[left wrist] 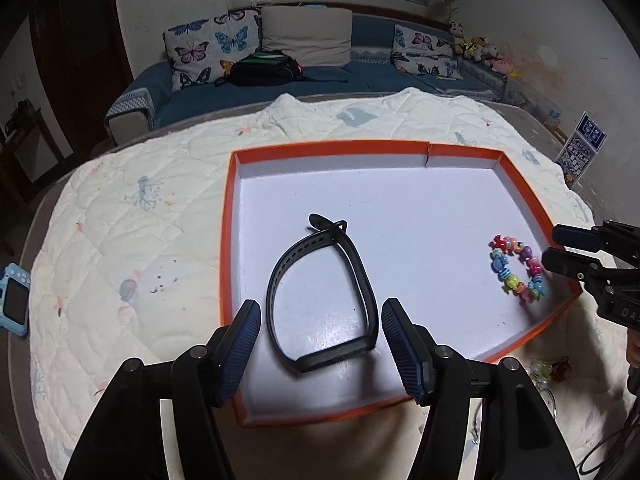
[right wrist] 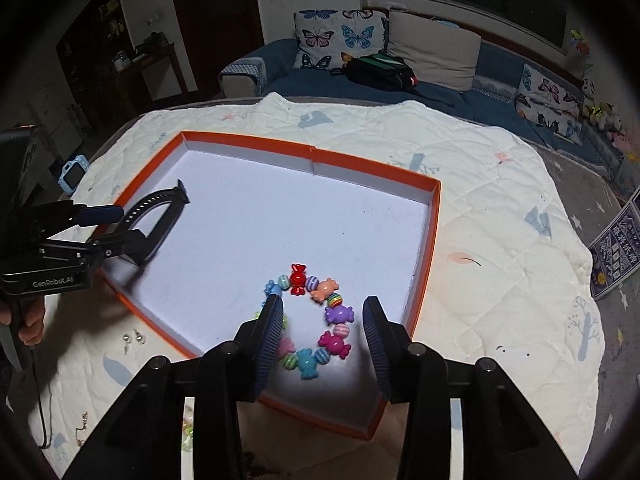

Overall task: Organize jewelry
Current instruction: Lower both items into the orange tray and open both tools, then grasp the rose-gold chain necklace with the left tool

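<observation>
A home living room: a blue sofa (left wrist: 280,84) with butterfly cushions (left wrist: 208,48), plush toys (left wrist: 480,50), a quilt-covered table (left wrist: 120,208).

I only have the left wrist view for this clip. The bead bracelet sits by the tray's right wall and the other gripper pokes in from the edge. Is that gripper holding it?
Observer: No. In the right wrist view the right gripper is open, its fingers either side of the candy-bead bracelet.
Operator: Anything loose outside the tray that I'm missing?
Observer: Yes, two small silver balls lie on the quilt by the orange tray, near the hand holding the left gripper.
Operator: And the black strap?
Observer: The black watch band is not lying flat; it stands up on its edge.
</observation>
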{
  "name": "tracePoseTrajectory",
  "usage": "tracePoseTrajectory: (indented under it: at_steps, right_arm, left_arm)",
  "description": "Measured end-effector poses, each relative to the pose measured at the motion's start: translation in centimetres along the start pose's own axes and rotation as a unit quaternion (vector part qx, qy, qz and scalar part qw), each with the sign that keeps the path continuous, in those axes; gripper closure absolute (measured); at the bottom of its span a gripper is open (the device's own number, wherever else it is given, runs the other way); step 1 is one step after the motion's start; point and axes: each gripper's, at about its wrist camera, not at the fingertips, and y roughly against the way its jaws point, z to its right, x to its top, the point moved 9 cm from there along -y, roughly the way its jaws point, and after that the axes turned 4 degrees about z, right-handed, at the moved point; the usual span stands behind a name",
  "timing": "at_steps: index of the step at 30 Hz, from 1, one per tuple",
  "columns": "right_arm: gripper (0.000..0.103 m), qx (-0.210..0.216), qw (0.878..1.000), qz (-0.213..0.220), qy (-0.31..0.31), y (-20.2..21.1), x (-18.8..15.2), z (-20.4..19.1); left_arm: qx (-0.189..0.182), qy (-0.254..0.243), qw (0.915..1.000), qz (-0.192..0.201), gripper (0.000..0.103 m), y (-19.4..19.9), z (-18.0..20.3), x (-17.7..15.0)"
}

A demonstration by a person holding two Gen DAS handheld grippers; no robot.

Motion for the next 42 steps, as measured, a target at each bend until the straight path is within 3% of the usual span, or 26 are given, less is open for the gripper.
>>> tracePoseTrajectory:
  at_steps: [16,29,34,36,40,42]
  right_arm:
    - [0.045,0.036,0.998,0.013,0.041,5.7,-4.3,-5.5]
    - [0.045,0.049,0.998,0.012,0.027,7.4,-8.6,-6.7]
    - [0.045,0.056,0.998,0.012,0.018,7.8,-10.0,-6.9]
    - [0.045,0.057,0.998,0.011,0.017,7.8,-10.3,-7.0]
    - [0.045,0.059,0.998,0.008,0.012,7.6,-10.9,-7.0]
    - [0.045,0.061,0.998,0.004,0.008,7.4,-11.3,-6.9]
  left_arm:
    - [-0.012,-0.015,0.9994,0.030,0.036,9.3,2.4,-4.5]
    - [-0.043,-0.048,0.9976,0.026,0.036,14.8,5.7,-13.8]
    - [-0.076,-0.069,0.9944,0.028,0.037,15.4,7.9,-16.8]
    - [-0.090,-0.084,0.9920,0.028,0.042,15.5,9.0,-18.0]
    - [-0.115,-0.119,0.9861,0.020,0.065,15.1,10.7,-19.6]
    - [-0.124,-0.124,0.9844,0.014,0.071,14.7,11.1,-20.1]
